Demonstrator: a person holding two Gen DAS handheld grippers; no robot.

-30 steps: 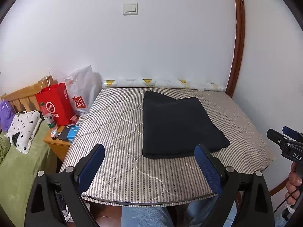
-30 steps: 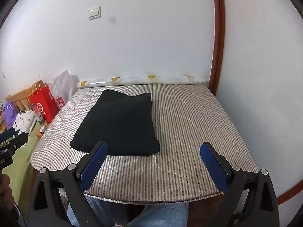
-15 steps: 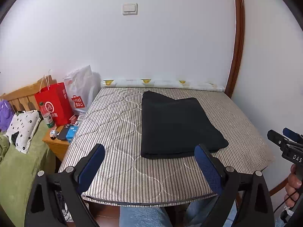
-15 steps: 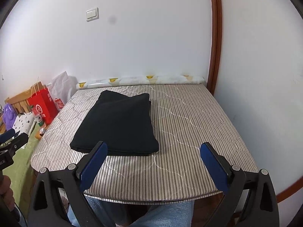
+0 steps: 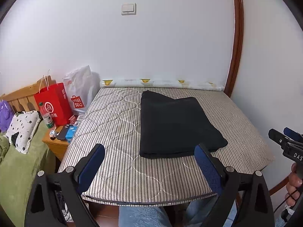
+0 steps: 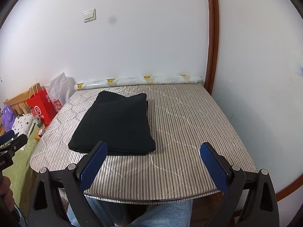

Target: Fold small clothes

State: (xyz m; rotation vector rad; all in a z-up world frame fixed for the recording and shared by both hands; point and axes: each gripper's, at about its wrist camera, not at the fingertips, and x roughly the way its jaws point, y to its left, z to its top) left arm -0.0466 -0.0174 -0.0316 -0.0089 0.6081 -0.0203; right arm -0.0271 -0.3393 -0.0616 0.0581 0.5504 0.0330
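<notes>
The folded black garment lies flat on the striped table, long axis toward the wall, its underside hidden, while left tongs and right tongs hover wide open, empty.

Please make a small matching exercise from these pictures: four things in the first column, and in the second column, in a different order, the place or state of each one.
Things:
1. black garment
2. red paper bag
3. left claw
4. light switch

Places or states:
A. on the white wall
B. open, holding nothing
C. folded, lying on the striped mattress
D. standing on the wooden bedside table

Pairs: 1-C, 2-D, 3-B, 4-A
</notes>
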